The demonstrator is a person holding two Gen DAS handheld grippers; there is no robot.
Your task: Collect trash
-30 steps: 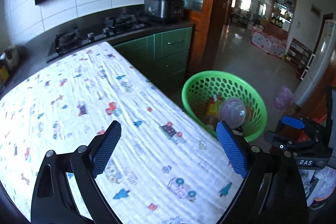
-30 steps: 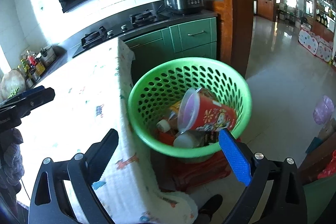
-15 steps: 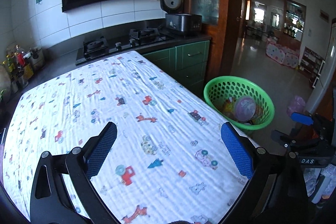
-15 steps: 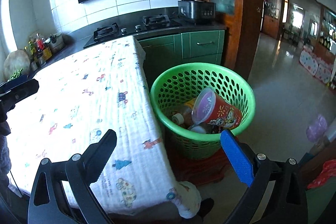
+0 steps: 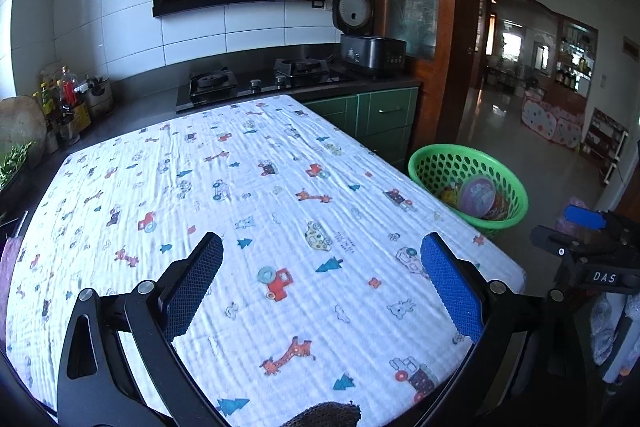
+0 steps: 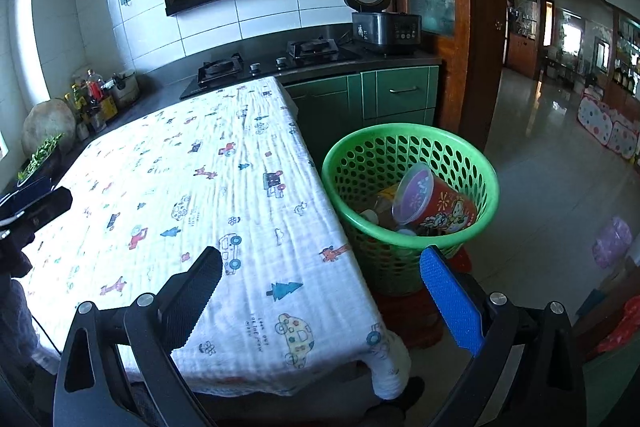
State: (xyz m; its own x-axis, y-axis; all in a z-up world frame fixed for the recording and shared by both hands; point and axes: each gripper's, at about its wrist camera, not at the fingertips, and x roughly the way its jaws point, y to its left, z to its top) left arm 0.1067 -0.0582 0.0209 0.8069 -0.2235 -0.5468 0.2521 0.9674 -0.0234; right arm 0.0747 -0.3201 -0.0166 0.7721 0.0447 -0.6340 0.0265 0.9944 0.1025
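Left wrist view: above the table's near edge, facing the stove (image 5: pixel 256 83). Right wrist view: off the table's right corner. Both share table (image 6: pixel 168 163) and basket (image 6: pixel 408 143).

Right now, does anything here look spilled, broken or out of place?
Nothing spilled or broken. The red cup lies tipped on its side among other trash in the green basket, and the rice cooker lid stands open on the counter.

"DAS" on the right gripper (image 5: pixel 588 251)
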